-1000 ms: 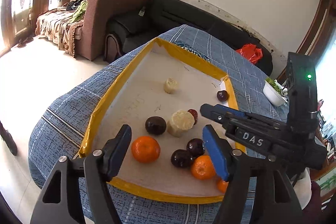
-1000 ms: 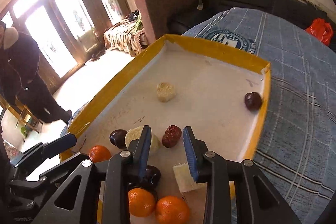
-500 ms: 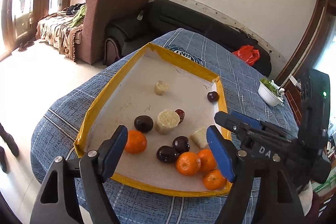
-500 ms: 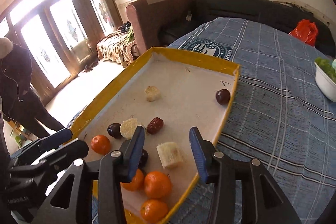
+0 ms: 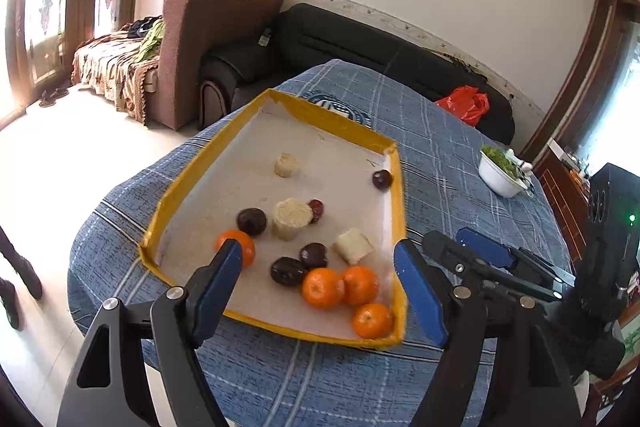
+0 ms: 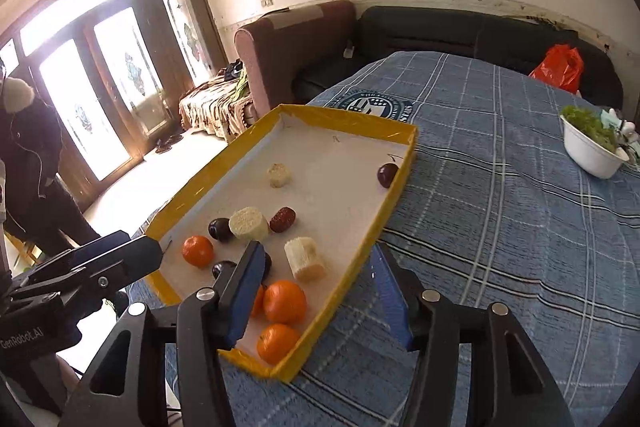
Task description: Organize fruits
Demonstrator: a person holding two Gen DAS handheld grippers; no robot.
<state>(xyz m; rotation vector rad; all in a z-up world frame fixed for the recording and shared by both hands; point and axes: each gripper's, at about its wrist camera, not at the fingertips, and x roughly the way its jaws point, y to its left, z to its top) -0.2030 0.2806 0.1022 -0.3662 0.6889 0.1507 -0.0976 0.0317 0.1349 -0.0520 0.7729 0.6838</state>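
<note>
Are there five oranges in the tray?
No, the tray holds four oranges: one alone and three in a cluster near the corner.

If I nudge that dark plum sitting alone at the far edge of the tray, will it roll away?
Probably a little. The plum looks round and glossy, so it should roll easily and may slip under a pinch. It sits beside the tray's yellow wall, which would likely stop it on that side; towards the open middle nothing blocks it.

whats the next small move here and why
Probably reach the left gripper to the lone orange and carry it to the three oranges clustered in the tray's near corner. Both grippers hold nothing; the right gripper is opening.
</note>
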